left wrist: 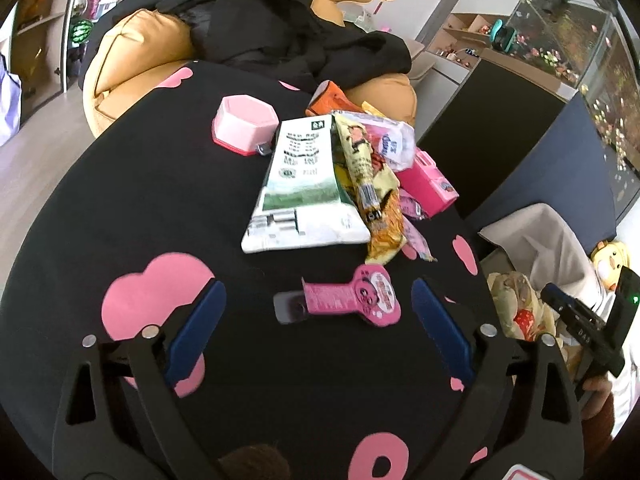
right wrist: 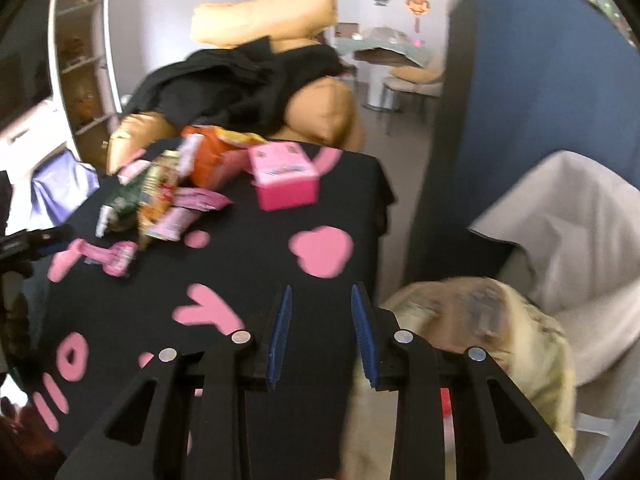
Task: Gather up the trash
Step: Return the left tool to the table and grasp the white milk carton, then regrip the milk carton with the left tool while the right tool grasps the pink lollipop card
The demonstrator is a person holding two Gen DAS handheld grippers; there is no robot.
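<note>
Counting trash on bench: one pink flat wrapper, long axis left-right, round end right.
Left tool: open, empty.
Right tool: parted, empty.

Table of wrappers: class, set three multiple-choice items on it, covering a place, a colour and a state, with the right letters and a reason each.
1. Where does the bin stand?
A. beside the table
B. on the sofa
C. on the table

2. What colour is the hexagonal box?
A. green
B. pink
C. blue

3. How is the left gripper?
A. shut on a carton
B. open and empty
C. shut on a wrapper

Answers: 1 A, its liner shows off the table's edge; 2 B, its walls are pale pink; 3 B, its fingers stand apart around the pink wrapper, not touching.
</note>
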